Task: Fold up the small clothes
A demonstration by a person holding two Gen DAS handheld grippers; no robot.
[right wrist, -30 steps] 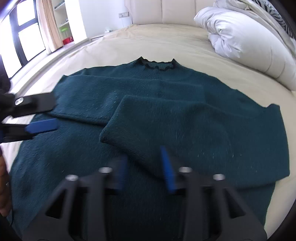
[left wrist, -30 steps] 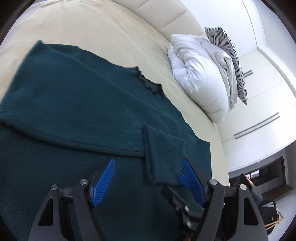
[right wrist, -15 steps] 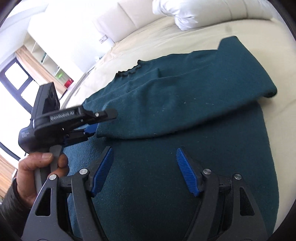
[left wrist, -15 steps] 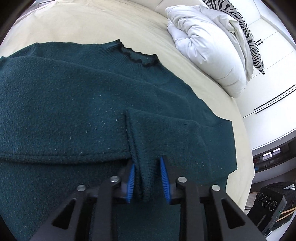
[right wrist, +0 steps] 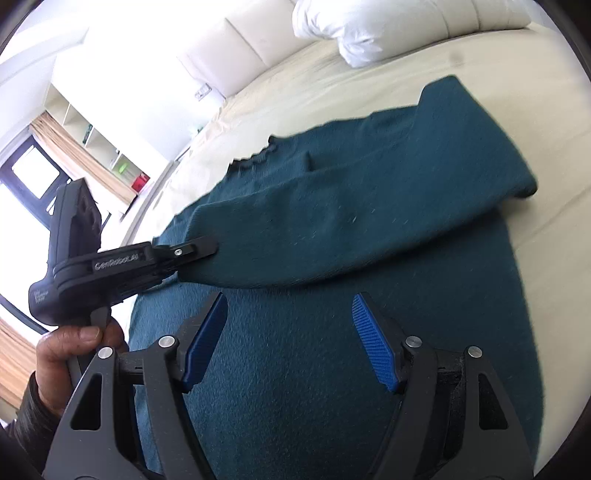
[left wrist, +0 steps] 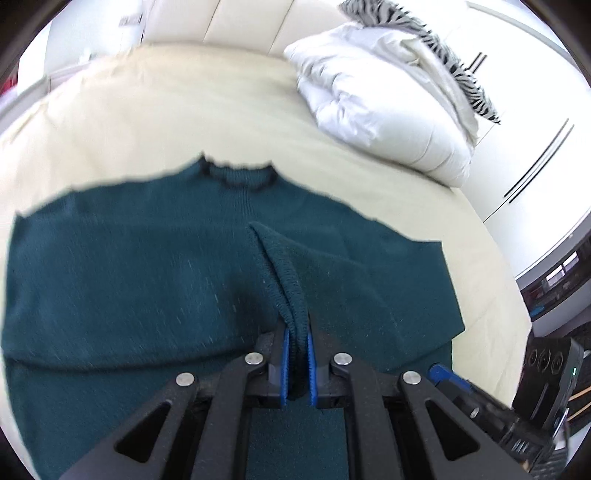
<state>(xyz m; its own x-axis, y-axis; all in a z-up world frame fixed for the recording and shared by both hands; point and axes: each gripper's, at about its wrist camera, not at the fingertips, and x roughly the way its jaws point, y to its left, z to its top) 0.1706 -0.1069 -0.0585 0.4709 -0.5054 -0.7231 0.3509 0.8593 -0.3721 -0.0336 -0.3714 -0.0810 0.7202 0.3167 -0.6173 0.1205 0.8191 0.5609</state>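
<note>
Two fingers (left wrist: pixel 309 363) pinching sweater cuff (left wrist: pixel 291 314)

A sweater (left wrist: pixel 147 280) lies flat on the bed (left wrist: pixel 184 110), collar (left wrist: pixel 240 175) toward the headboard (left wrist: pixel 240 22). Its sleeve (right wrist: pixel 351 229) crosses its front. Pillows (left wrist: pixel 380 103) sit behind it to the right.

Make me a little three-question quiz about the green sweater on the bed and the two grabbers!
1. True or false: the left gripper is pinching the sweater's sleeve cuff.
2. What is between the right gripper's fingers? A) a sock B) nothing, it is open above the sweater C) a pillow
3. Fill in: the sweater lies on a cream ___.

Key: 1 true; 2 B; 3 bed.
</note>
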